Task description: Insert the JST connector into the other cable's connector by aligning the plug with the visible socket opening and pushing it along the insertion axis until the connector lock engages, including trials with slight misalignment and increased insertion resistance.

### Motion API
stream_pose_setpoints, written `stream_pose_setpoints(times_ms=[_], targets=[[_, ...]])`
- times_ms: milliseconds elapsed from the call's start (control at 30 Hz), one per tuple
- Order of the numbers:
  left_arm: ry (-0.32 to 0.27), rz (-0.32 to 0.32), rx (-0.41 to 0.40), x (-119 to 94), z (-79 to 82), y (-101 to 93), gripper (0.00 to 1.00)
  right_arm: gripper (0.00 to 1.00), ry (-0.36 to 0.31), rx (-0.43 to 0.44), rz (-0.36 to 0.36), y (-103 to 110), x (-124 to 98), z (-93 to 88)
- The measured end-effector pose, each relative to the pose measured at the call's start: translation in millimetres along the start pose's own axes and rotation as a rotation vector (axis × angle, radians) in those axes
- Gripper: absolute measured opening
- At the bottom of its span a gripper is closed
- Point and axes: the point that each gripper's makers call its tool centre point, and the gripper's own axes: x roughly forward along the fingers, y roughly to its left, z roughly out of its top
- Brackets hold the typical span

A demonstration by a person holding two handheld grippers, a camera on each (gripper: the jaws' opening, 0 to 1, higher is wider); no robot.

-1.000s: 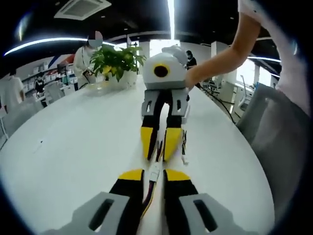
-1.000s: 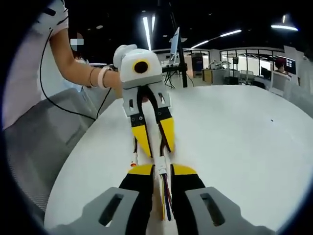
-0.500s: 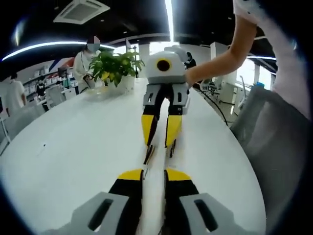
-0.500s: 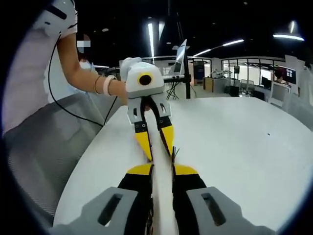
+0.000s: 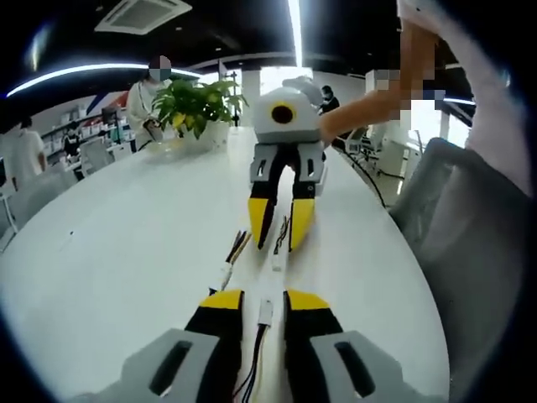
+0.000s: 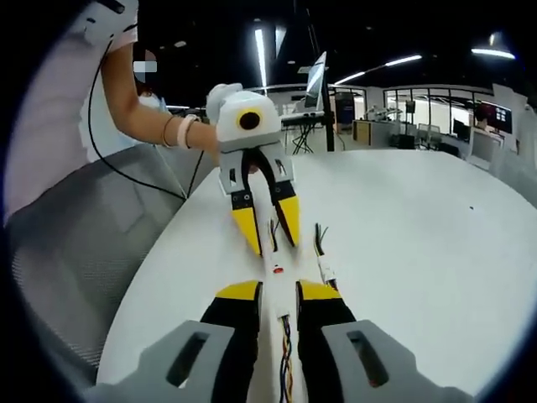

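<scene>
Two cables are in my tools, and they face each other over the white counter (image 5: 109, 252). My left tool (image 5: 265, 300) is narrow on a cable whose white connector (image 5: 265, 311) sticks out between the jaws. My right tool (image 6: 278, 290) is likewise narrow on the other cable, its white plug (image 6: 277, 270) pointing at the left one. In the left gripper view the right tool's connector (image 5: 278, 260) hangs just apart from mine, so I judge the step is alignment, not yet insertion. Next I must square both ends and push straight until the lock catches. A spare cable (image 5: 232, 256) lies beside. The plant pot (image 5: 214, 138) holds a leafy plant.
</scene>
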Motion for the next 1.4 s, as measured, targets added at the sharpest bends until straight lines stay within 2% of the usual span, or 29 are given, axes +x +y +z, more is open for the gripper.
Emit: stream_pose_setpoints(times_ms=[467,567,1100,1400], targets=[[0.019,0.014,-0.023,5.2,-14.5,-0.4,0.12,0.12,0.052,0.000,-0.024,-3.8,0.9,-17.6],[0.006,0.019,-0.037,5.3,-13.7,0.2,0.11,0.12,0.053,-0.002,-0.027,-4.2,0.4,-18.2],[0.016,0.028,-0.020,4.6,-17.9,1.5,0.08,0.09,0.077,-0.024,-0.040,-3.6,1.3,-23.7],[0.007,0.010,-0.006,7.8,-17.3,-3.1,0.05,0.05,0.077,-0.033,-0.051,-4.7,0.9,-24.8]])
